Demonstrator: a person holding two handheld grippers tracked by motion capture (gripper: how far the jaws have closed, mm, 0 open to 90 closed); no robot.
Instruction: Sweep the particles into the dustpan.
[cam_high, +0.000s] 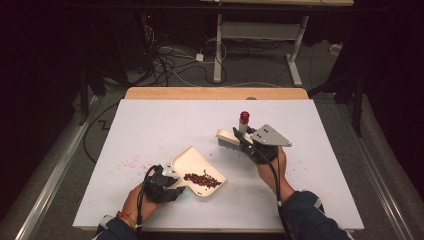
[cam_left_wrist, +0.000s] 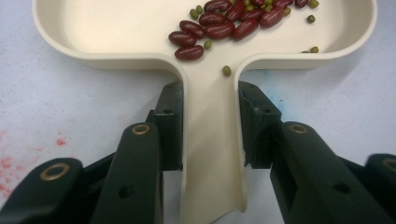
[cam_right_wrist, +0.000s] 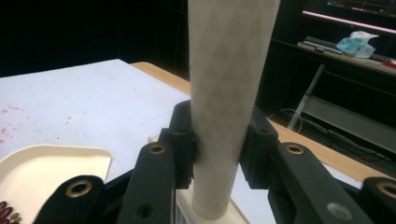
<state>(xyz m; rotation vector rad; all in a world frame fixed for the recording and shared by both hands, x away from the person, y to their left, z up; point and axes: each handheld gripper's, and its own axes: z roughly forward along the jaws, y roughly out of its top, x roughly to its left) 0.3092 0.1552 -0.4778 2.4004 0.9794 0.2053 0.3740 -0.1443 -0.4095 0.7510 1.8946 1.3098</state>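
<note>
Dustpan (cam_high: 196, 167): cream plastic, flat on the white table top (cam_high: 150, 125), toward my near-left side. Its open mouth points away to the right, its handle (cam_left_wrist: 212, 154) runs back toward me. Inside it, a loose heap of dark red beans (cam_high: 202, 179) mixed with a few small green ones (cam_left_wrist: 226, 70); in the left gripper view one green bean sits right at the neck where handle meets pan.

My left gripper (cam_high: 172, 184): clenched on the dustpan handle. In the left gripper view both black jaws press flat against the handle's two sides, just behind the pan's rear wall. My left hand (cam_high: 137, 200) is wrapped around the gripper body at the near edge of the table.

Brush (cam_high: 229, 139): cream block with pale bristles, well apart from the dustpan, to its right and farther from me. Its handle (cam_right_wrist: 229, 93) is a pale tube with a faint diamond pattern, ending in a red cap (cam_high: 244, 116). It stands roughly upright.

My right gripper (cam_high: 243, 142): grasping the brush handle low down, close to the block; in the right gripper view the jaws squeeze the tube from both sides. Grey plate on top of the gripper, my right hand (cam_high: 272, 167) behind it.

Table top: reddish specks and smears (cam_high: 131, 162) left of the dustpan. Wooden strip (cam_high: 215, 93) along the far edge. Beyond, a dark floor with tangled cables (cam_high: 170, 60).
</note>
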